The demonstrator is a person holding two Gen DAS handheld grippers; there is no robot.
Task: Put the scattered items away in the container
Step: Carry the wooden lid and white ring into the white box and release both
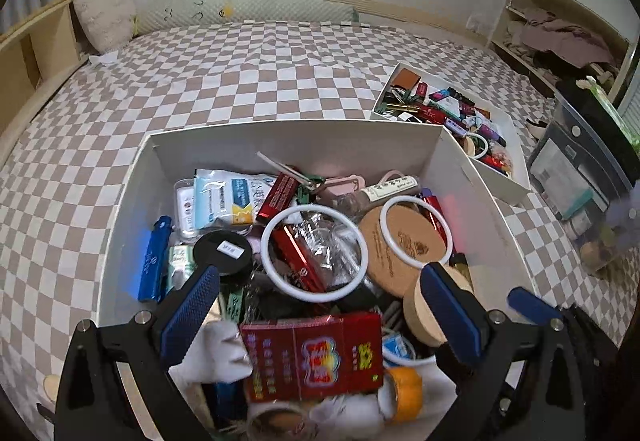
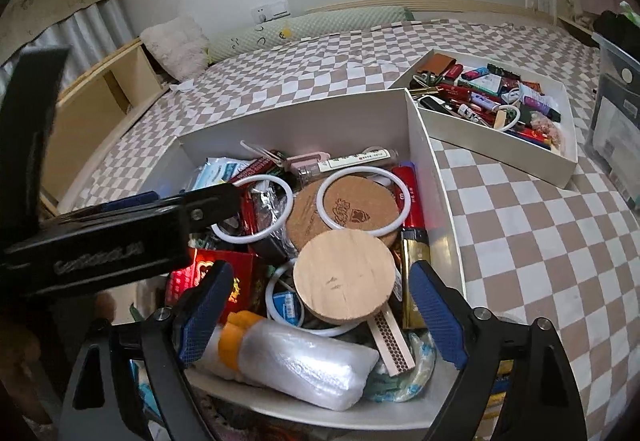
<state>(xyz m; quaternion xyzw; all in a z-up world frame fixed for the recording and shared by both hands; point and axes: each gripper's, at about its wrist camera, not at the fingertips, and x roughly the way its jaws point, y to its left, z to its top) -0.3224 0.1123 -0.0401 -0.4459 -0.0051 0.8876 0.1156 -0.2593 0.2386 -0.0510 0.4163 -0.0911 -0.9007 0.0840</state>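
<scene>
- The right gripper (image 2: 320,305) hangs over the near end of the large white cardboard box (image 2: 304,113), its blue-padded jaws spread wide on either side of a round pale wooden lid (image 2: 344,277); neither pad touches the lid, which rests on the clutter inside the box.
- Directly beneath that gripper lie a clear plastic-wrapped bundle with an orange end (image 2: 296,361) and a matchbox (image 2: 390,341).
- The left gripper (image 1: 320,305) is likewise spread, pinching nothing; below it, between the jaws, sits a red cigarette pack (image 1: 312,355).
- Seen from the right wrist, the left gripper's black body crosses in from the left side and covers part of the box's contents.
- Just ahead of both grippers: two white plastic rings (image 1: 314,253), one lying on a round cork coaster (image 1: 400,245).
- Further ahead in the box are a blue lighter (image 1: 154,259), a black round lid with a white label (image 1: 224,251) and a white-and-blue sachet (image 1: 224,197).
- Beyond the box's far right corner stands a second, smaller white tray (image 2: 500,145), crowded with small items.
- Both boxes rest on a brown-and-white checkered bedspread (image 1: 240,81).
- Farthest off, a fluffy cream pillow (image 1: 104,15) lies by the wall.
</scene>
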